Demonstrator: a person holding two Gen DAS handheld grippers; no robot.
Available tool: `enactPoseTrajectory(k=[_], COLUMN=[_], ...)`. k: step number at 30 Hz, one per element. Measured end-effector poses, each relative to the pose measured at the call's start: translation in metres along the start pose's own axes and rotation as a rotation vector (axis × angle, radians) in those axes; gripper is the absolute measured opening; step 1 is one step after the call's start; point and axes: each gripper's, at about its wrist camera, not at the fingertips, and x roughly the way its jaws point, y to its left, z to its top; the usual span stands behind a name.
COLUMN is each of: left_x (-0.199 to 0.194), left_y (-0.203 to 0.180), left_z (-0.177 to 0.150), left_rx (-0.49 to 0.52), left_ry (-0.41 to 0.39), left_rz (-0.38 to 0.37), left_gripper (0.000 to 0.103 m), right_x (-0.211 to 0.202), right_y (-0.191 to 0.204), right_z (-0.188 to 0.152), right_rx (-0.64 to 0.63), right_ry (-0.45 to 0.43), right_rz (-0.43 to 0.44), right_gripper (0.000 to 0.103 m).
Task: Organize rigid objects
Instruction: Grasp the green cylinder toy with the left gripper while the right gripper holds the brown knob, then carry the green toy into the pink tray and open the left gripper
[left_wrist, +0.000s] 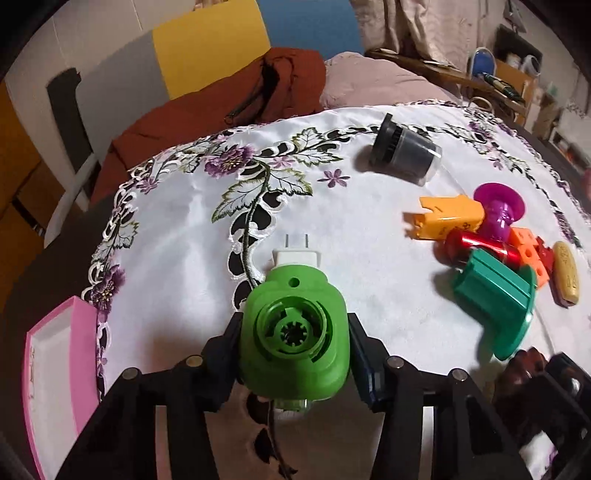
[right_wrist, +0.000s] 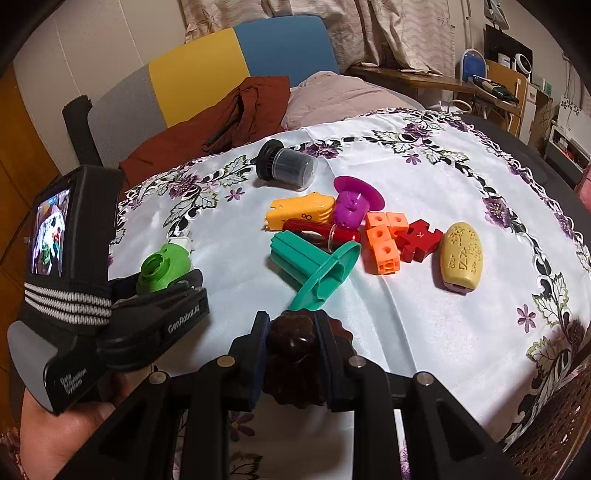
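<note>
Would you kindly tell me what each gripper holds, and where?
Left gripper: green plastic plug-in device, pinched across its body sides. Right gripper: dark brown ridged object, clamped across its sides.

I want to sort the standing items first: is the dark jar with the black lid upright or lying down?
Lying down. The dark jar rests on its side on the tablecloth, lid pointing left.

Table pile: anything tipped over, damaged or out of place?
The black-capped jar lies on its side, apart from the heap. In the heap, the teal spool is tipped over against the red tube, under the purple spool. No visible damage or spills.
</note>
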Motion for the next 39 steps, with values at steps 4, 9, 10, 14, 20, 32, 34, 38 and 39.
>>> enactPoseTrajectory(k=[4,9,10,14,20,32,34,38,39], left_x=[-0.005,-0.014,-0.016,-0.025,-0.041,-0.071,-0.078,-0.094,-0.098], left_y=[0.015,0.027,0.031,0.044,0.058,0.088,0.094,0.108,0.113], left_z=[-0.006,-0.019,-0.021,-0.029,-0.04,-0.059,-0.062,-0.07,-0.071], left_rx=[-0.064,-0.081,-0.091,-0.129,-0.162,-0.251,-0.256,-0.271,-0.279], left_ry=[0.0,-0.016,-0.018,-0.03,-0.065,-0.117,-0.131,-0.175,-0.184], left_rz=[-0.06,-0.07,-0.076,-0.094,-0.12,-0.17,-0.172,-0.16,-0.157], left_gripper=[0.053,0.053,0.053,0.053,0.053,0.053,0.053,0.053,0.053], right_x=[0.0,0.0,0.0,0.001,0.0,-0.005,-0.005,-0.003,-0.002], right_y=[0.002,0.005,0.005,0.007,0.01,0.012,0.013,0.015,0.015], right_z=[0.0,-0.001,-0.001,-0.001,-0.002,-0.003,-0.003,-0.004,-0.004], right_rx=[-0.009,-0.022,-0.023,-0.029,-0.046,-0.056,-0.059,-0.065,-0.066], right_ry=[0.001,0.002,0.003,0.002,0.002,-0.025,-0.019,-0.01,-0.008], right_rz=[0.007,0.02,0.024,0.025,0.041,0.058,0.058,0.063,0.065], right_gripper=[0.024,0.024,0.023,0.023,0.023,0.023,0.023,0.023,0.023])
